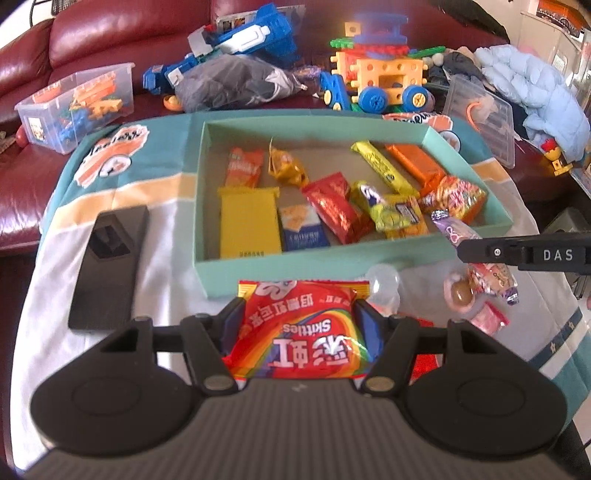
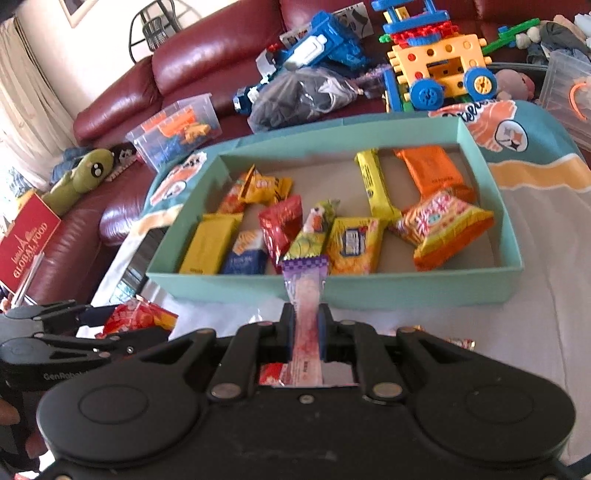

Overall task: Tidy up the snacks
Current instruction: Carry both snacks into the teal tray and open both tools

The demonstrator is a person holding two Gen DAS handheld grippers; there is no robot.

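A teal cardboard box (image 1: 280, 264) holds several snack packets; it also shows in the right wrist view (image 2: 369, 291). My left gripper (image 1: 301, 306) is shut on a red Skittles bag (image 1: 301, 332), held just in front of the box's near wall. My right gripper (image 2: 306, 314) is shut on a pink candy packet with a purple checked end (image 2: 304, 291), held edge-on before the box's near wall. That packet (image 1: 452, 230) and the right gripper's finger (image 1: 491, 253) show at the right in the left wrist view. The left gripper (image 2: 74, 332) with the Skittles bag (image 2: 136, 317) shows at the left in the right wrist view.
Loose sweets (image 1: 476, 295) and a clear plastic piece (image 1: 384, 284) lie on the cloth right of the Skittles bag. A black flat device (image 1: 107, 266) lies left of the box. Building-block toys (image 1: 384, 74), a clear bin (image 1: 77, 107) and a red sofa (image 1: 110, 33) lie behind.
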